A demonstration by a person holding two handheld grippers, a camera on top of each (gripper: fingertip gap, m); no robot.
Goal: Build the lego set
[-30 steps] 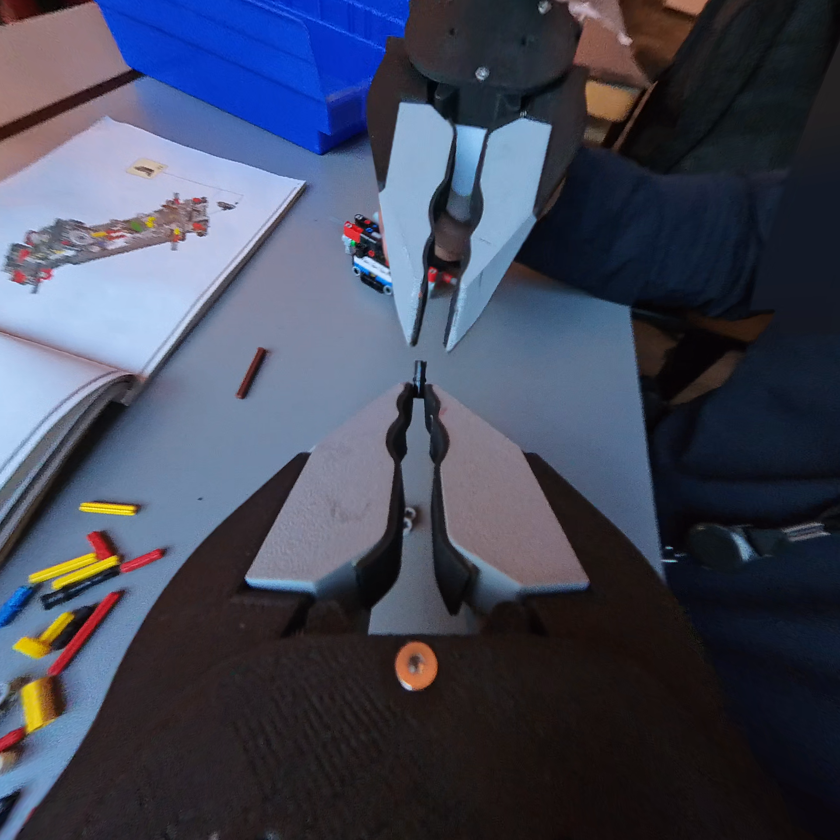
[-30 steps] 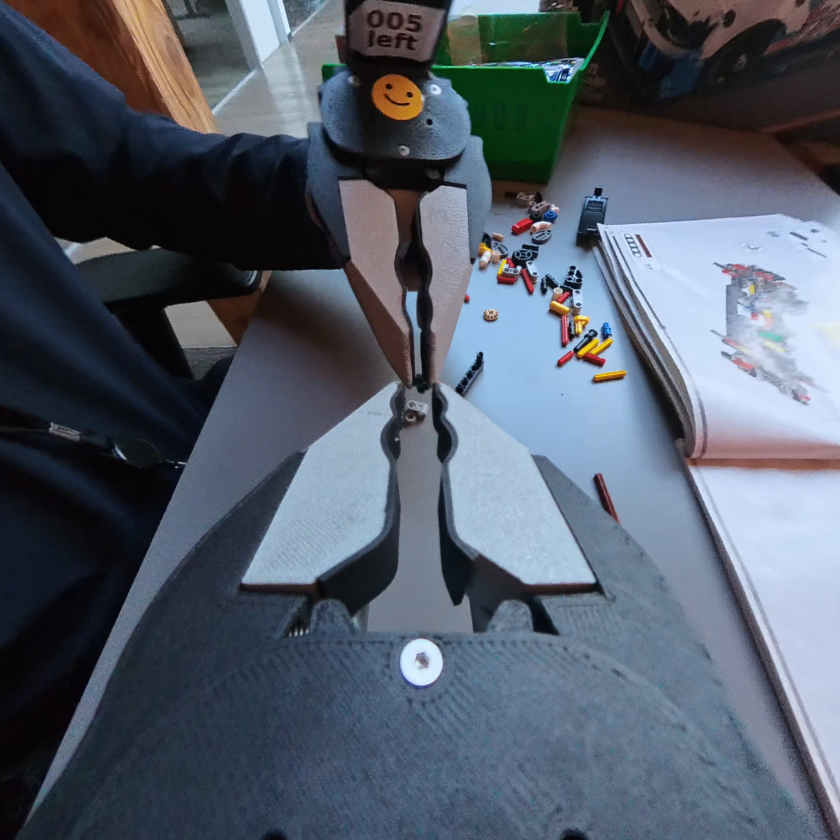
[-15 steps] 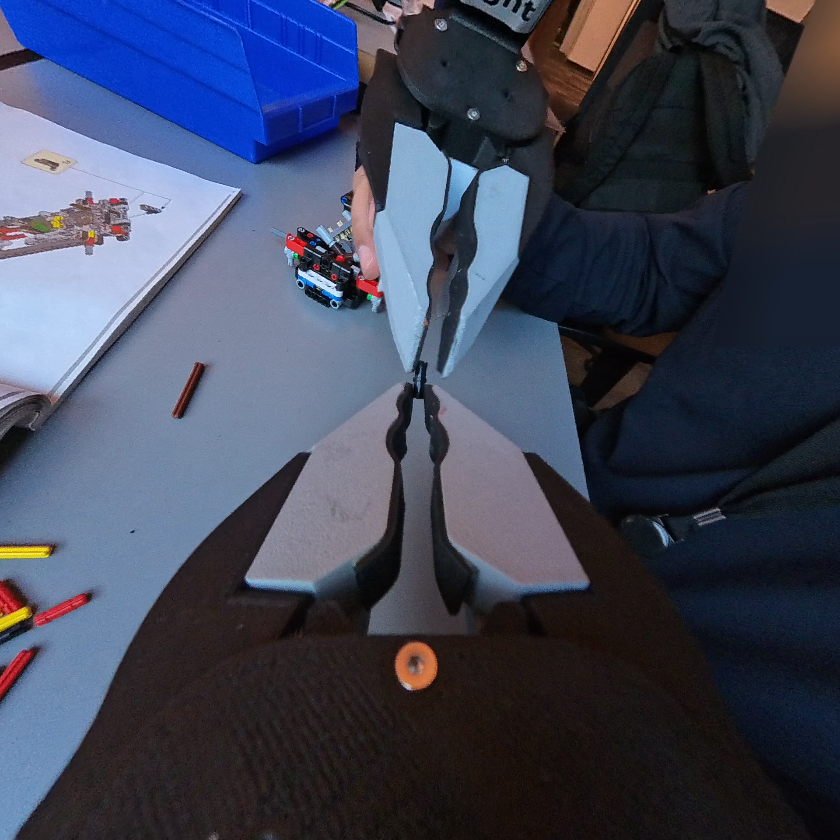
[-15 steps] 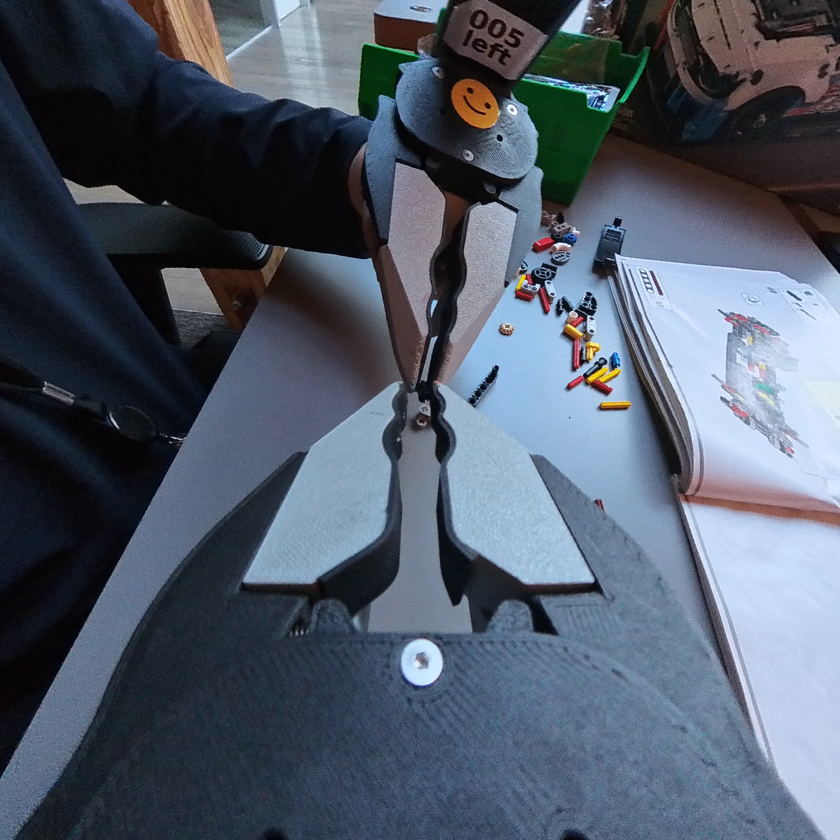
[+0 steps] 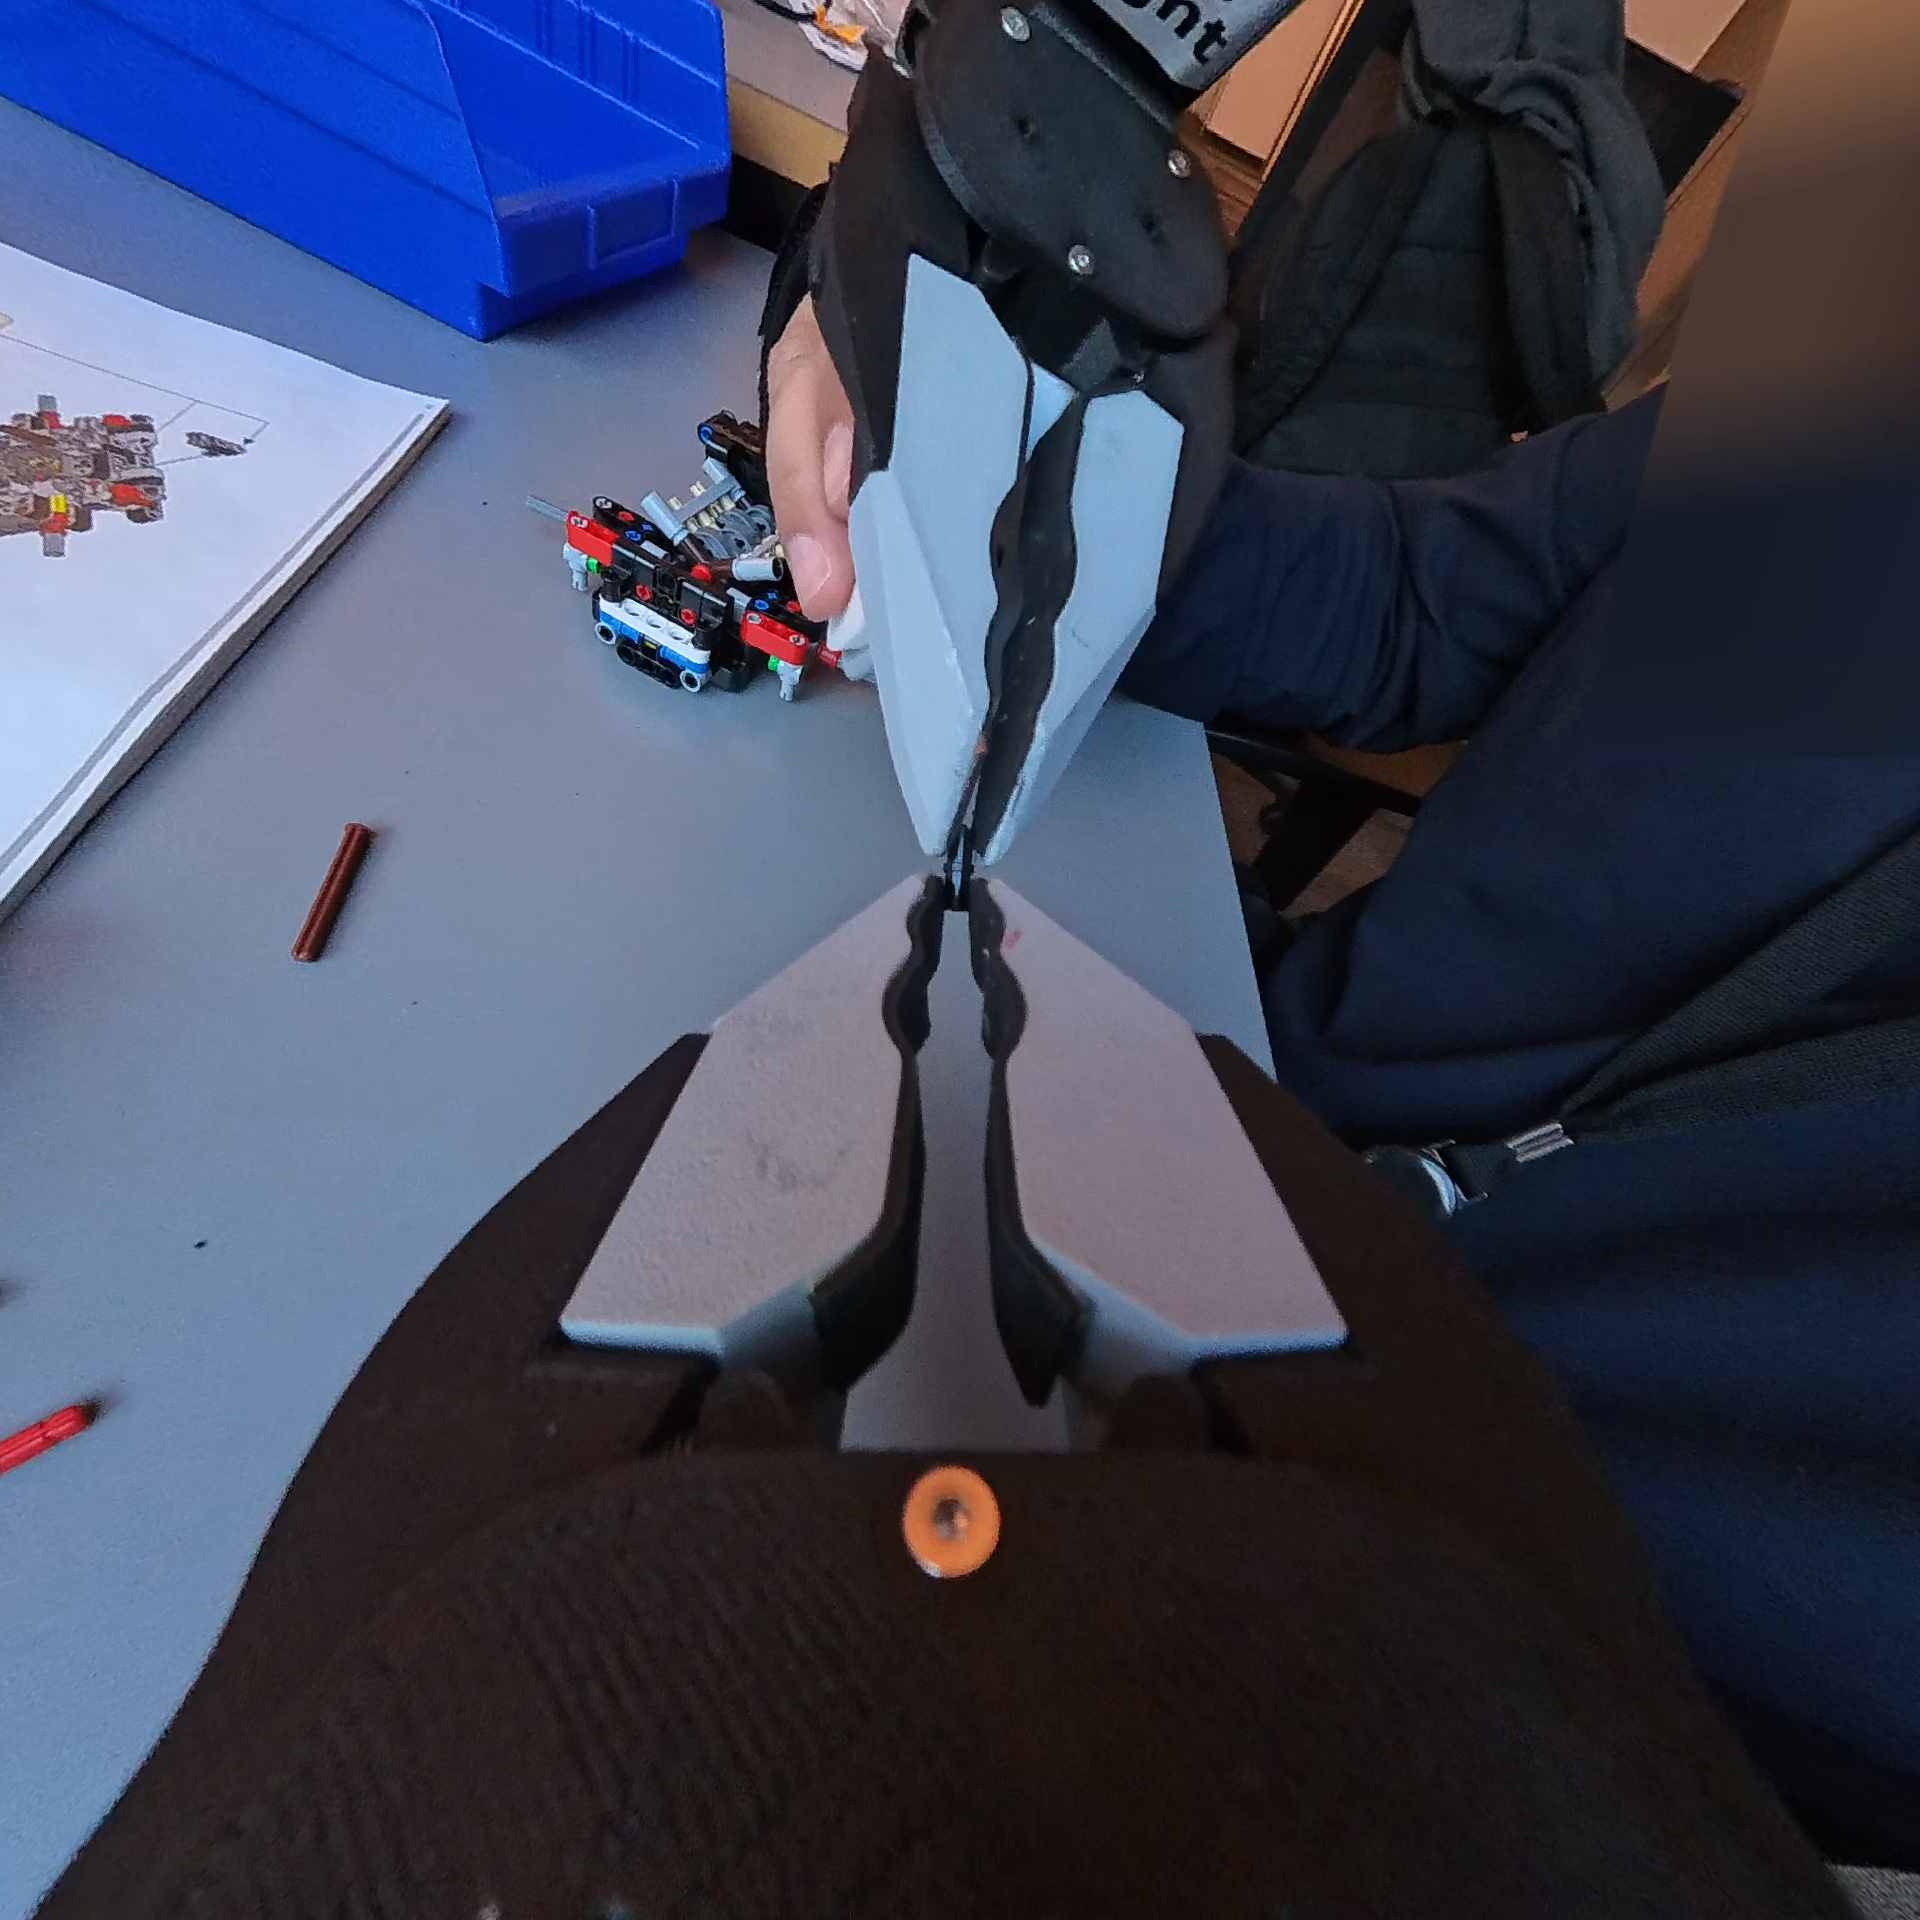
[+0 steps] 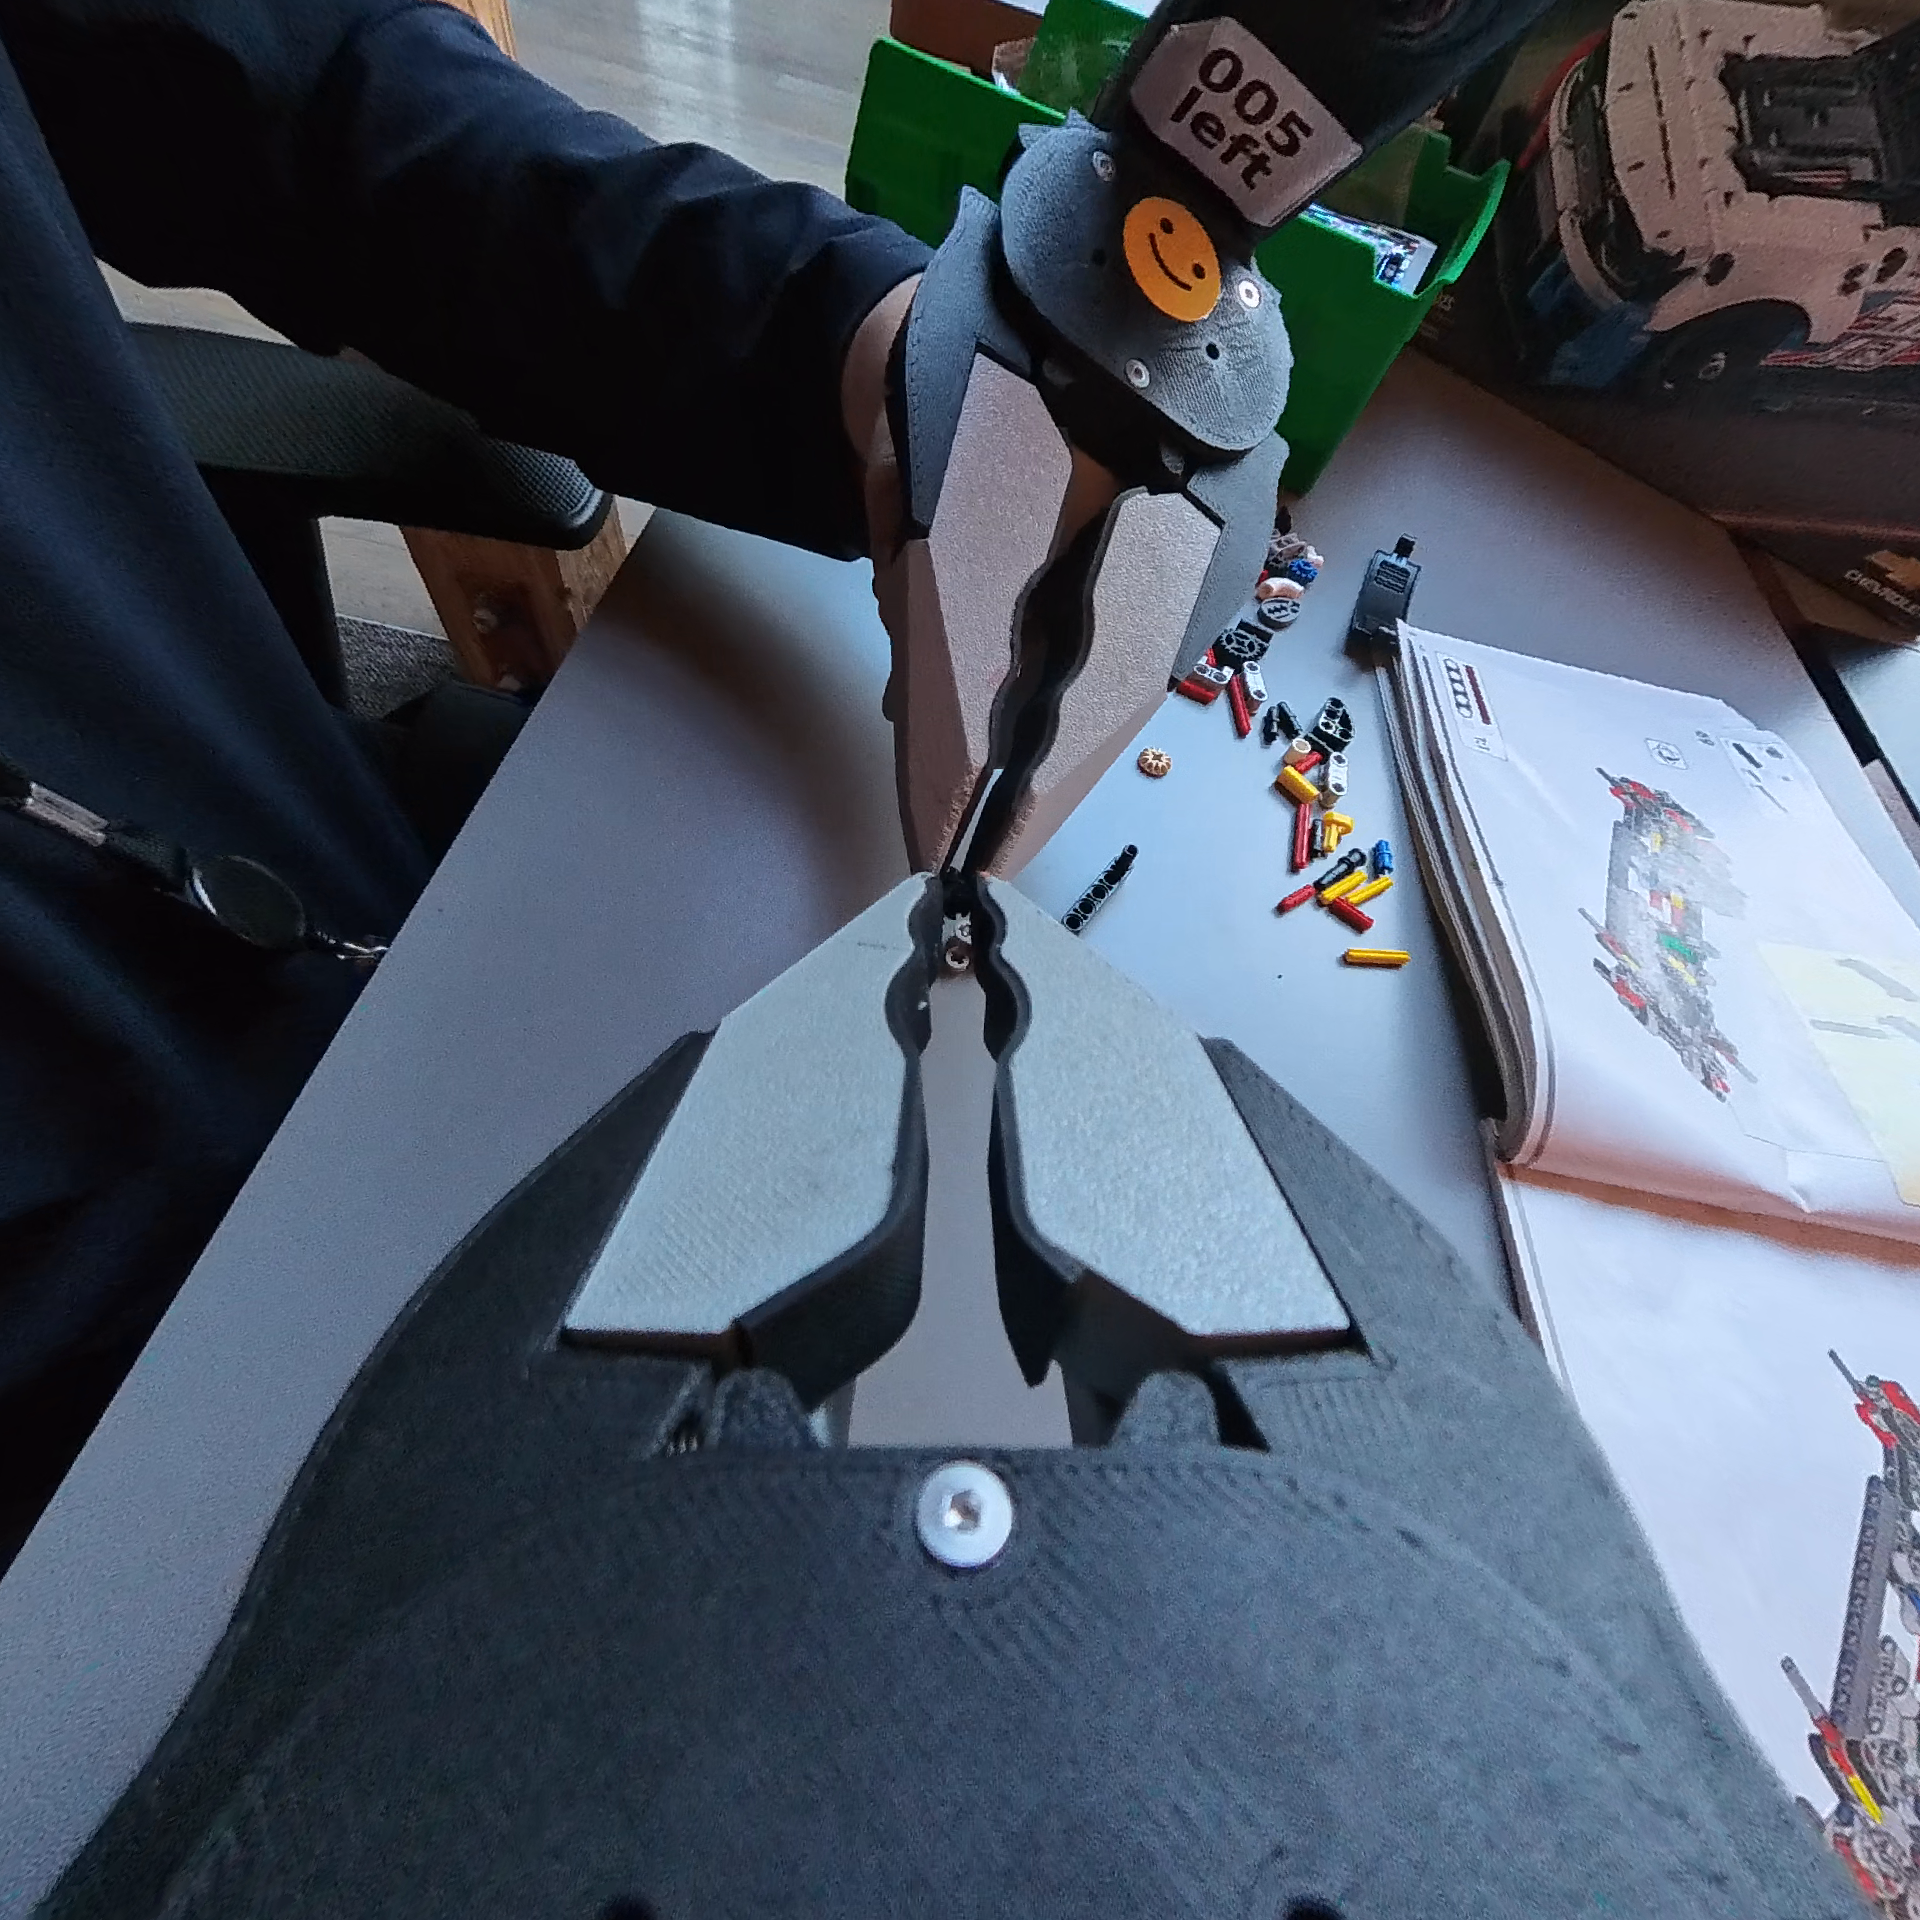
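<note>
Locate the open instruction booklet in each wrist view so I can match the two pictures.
Left wrist view: instruction booklet at the left edge, on the grey table.
Right wrist view: booklet at the right side, past the loose small parts.
Shared landmark: left gripper and right gripper tips meeting at each picture's centre.

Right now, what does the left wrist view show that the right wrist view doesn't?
Only the left wrist view shows the blue bin, the small multicoloured brick assembly and the lone brown rod.

Only the right wrist view shows the green bin, the scattered loose pieces, the black beam and a small grey piece between the right gripper fingers.

Both show the grey table, an open instruction booklet, and the two grippers tip to tip, the left gripper pinching a small black pin.
</note>
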